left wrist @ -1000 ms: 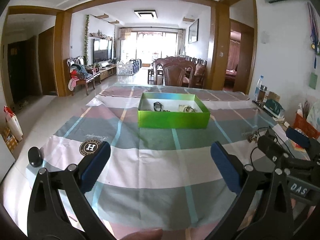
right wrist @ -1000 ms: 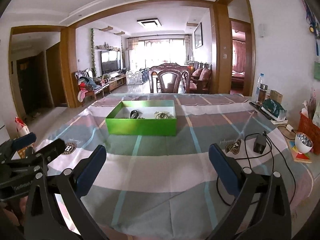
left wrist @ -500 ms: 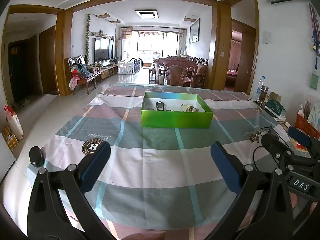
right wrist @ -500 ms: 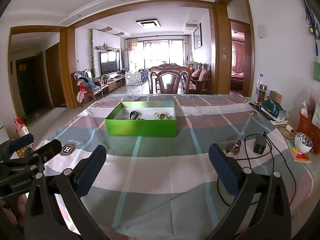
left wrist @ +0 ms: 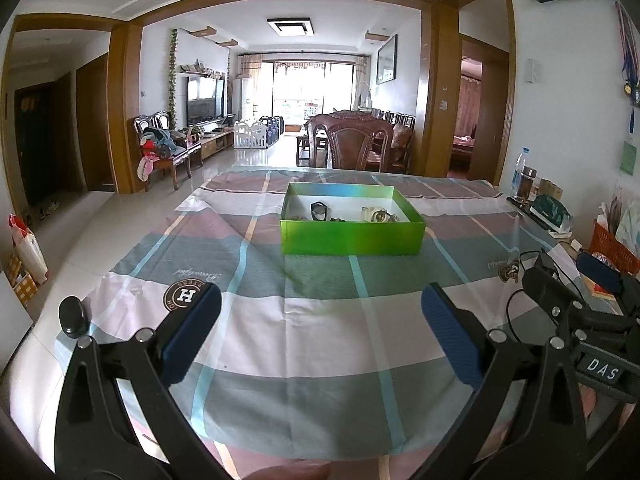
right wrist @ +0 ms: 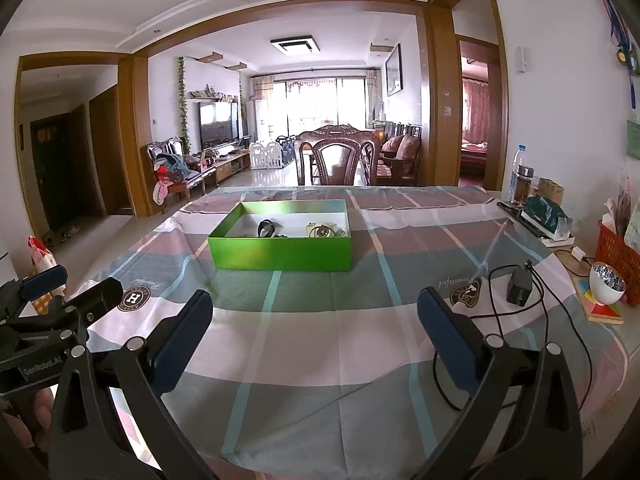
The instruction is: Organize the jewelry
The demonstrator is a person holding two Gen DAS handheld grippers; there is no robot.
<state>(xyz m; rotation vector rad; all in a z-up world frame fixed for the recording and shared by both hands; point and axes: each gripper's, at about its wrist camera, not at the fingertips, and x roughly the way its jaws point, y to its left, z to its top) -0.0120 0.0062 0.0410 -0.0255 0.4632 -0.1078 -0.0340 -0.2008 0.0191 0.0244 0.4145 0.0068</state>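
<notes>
A green open box (left wrist: 352, 236) stands on the checked tablecloth at the far middle of the table; it also shows in the right wrist view (right wrist: 280, 252). Inside lie a dark watch (left wrist: 319, 211), a pale gold watch (left wrist: 378, 215) and small dark pieces. My left gripper (left wrist: 320, 328) is open and empty, held over the near part of the cloth, well short of the box. My right gripper (right wrist: 314, 328) is open and empty, to the right of the left one, also short of the box.
A black charger with loose cable (right wrist: 519, 288) lies on the cloth at the right. A white bowl (right wrist: 607, 288), a red basket (right wrist: 618, 260), a bottle (right wrist: 522, 182) and a green pouch (right wrist: 546, 216) line the right edge. A small black object (left wrist: 73, 316) sits near left. Chairs stand beyond the table.
Both grippers have risen and drawn back slightly, so the box sits a little farther right in each view. Both stay open and empty.
</notes>
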